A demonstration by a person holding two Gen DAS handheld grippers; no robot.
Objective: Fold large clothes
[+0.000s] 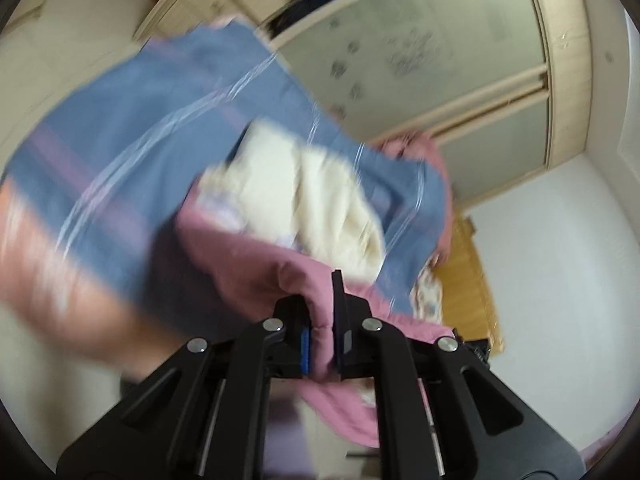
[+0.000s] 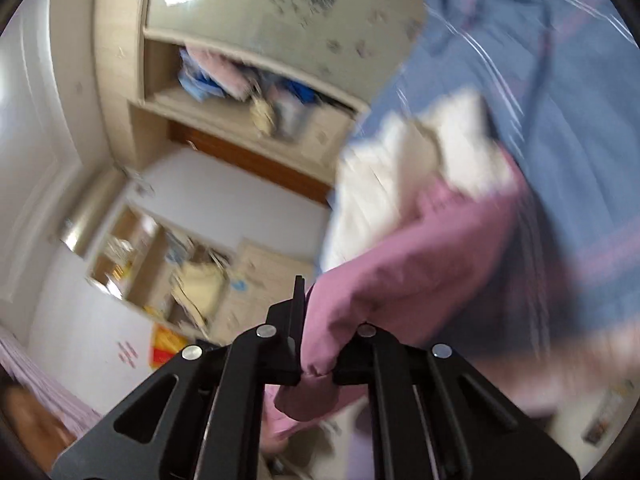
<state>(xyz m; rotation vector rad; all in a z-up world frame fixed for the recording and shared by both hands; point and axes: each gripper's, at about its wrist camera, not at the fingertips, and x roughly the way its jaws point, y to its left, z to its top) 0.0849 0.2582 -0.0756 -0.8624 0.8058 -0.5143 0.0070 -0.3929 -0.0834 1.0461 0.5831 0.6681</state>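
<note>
A pink padded garment [image 1: 248, 256] with a cream lining [image 1: 312, 192] hangs raised in front of both cameras, blurred. In the left wrist view my left gripper [image 1: 320, 300] is shut on a pink edge of it, with the fabric bunched between the pads. The right wrist view shows the same pink garment [image 2: 420, 264] and its cream lining [image 2: 400, 168]. There my right gripper [image 2: 324, 320] is shut on another pink fold, which drapes over the right finger and hides it. The lower part of the garment drops out of sight below both grippers.
Behind the garment is a person's blue checked shirt [image 1: 140, 120], with a blurred forearm [image 1: 60, 280] at the left. A wardrobe with frosted sliding doors [image 1: 440, 60] fills the background; its open shelf [image 2: 240, 80] holds piled clothes. Cluttered shelving [image 2: 160, 264] stands against a white wall.
</note>
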